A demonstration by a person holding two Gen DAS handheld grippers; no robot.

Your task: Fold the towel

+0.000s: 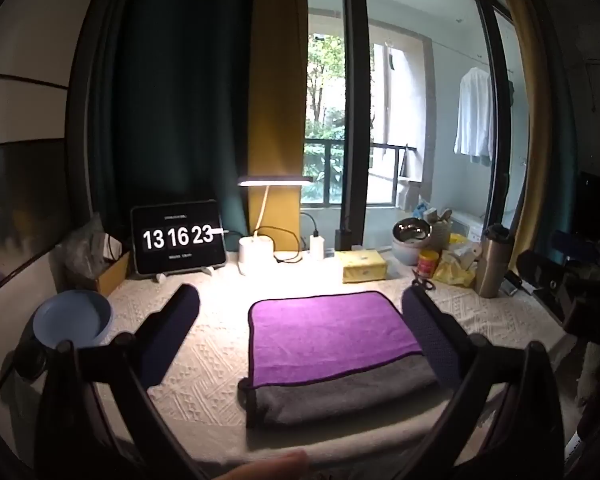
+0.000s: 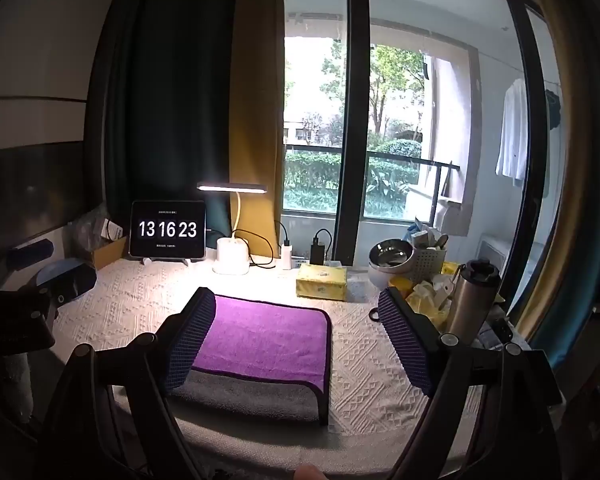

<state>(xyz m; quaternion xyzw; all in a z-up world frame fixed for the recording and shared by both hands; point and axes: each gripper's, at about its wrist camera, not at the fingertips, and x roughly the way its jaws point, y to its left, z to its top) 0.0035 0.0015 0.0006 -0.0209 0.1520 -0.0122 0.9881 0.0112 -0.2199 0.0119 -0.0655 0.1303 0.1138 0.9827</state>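
Note:
A towel (image 1: 328, 332) lies folded flat on the white textured tablecloth, its purple side on top and a grey strip showing along the near edge. It also shows in the right wrist view (image 2: 260, 340). My left gripper (image 1: 300, 312) is open and empty, held above the table, with its right finger over the towel's right edge. My right gripper (image 2: 296, 320) is open and empty, held above the table, with its left finger over the towel's left part. The other gripper shows at the frame edge in each view.
A tablet clock (image 1: 178, 236), a lit desk lamp (image 1: 256, 248) and a yellow tissue box (image 1: 364, 266) stand at the back. A blue bowl (image 1: 74, 320) sits at the left. A steel bottle (image 2: 470, 300), a metal bowl (image 2: 390, 256) and clutter stand at the right.

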